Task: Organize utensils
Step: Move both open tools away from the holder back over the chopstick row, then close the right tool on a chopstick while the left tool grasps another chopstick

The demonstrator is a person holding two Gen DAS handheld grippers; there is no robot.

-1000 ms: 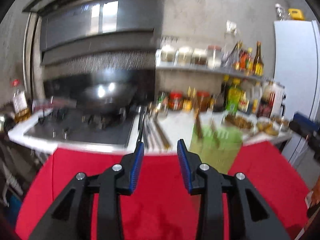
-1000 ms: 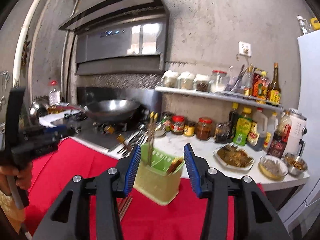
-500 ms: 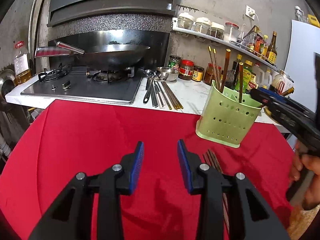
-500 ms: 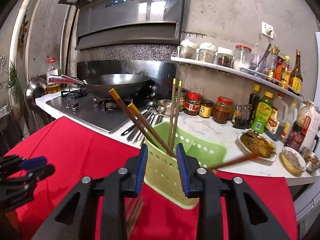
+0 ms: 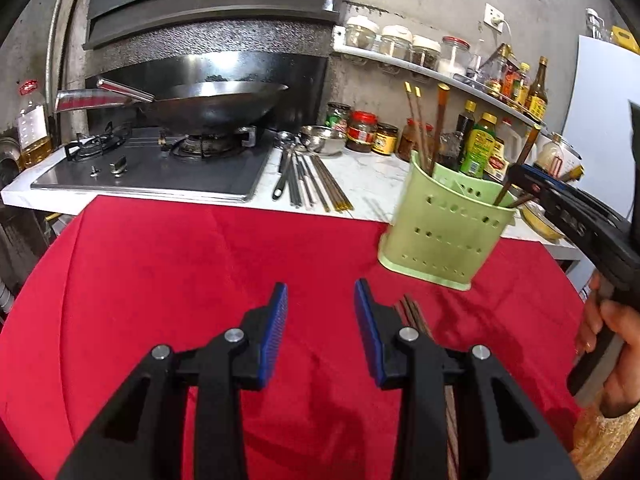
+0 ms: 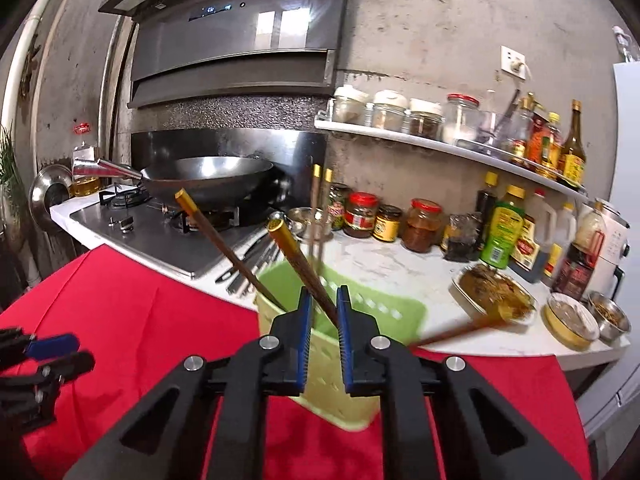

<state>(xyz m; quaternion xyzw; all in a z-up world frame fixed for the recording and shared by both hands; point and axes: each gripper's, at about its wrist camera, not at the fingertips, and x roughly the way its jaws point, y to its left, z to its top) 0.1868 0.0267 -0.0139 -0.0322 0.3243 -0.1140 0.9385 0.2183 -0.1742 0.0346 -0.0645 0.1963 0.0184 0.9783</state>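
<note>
A light green perforated utensil holder (image 5: 444, 226) stands on the red cloth (image 5: 200, 280) and holds several brown chopsticks. My right gripper (image 6: 322, 300) is right above the holder (image 6: 384, 316), its jaws narrowed around a gold-tipped brown chopstick (image 6: 298, 258) that leans in the holder. In the left wrist view the right gripper (image 5: 520, 178) reaches over the holder's right rim. My left gripper (image 5: 320, 300) is open and empty above the cloth. More brown chopsticks (image 5: 414, 314) lie on the cloth by its right finger.
Metal spoons and chopsticks (image 5: 308, 180) lie on the white counter beside the gas stove (image 5: 160, 164) with a wok (image 5: 212, 106). Jars and sauce bottles (image 6: 420, 220) line the counter and shelf. A plate of food (image 6: 494, 286) and small bowls sit at the right.
My right gripper has moved in over the holder and its jaws have narrowed around a chopstick. The left gripper has dropped towards the cloth and stays open.
</note>
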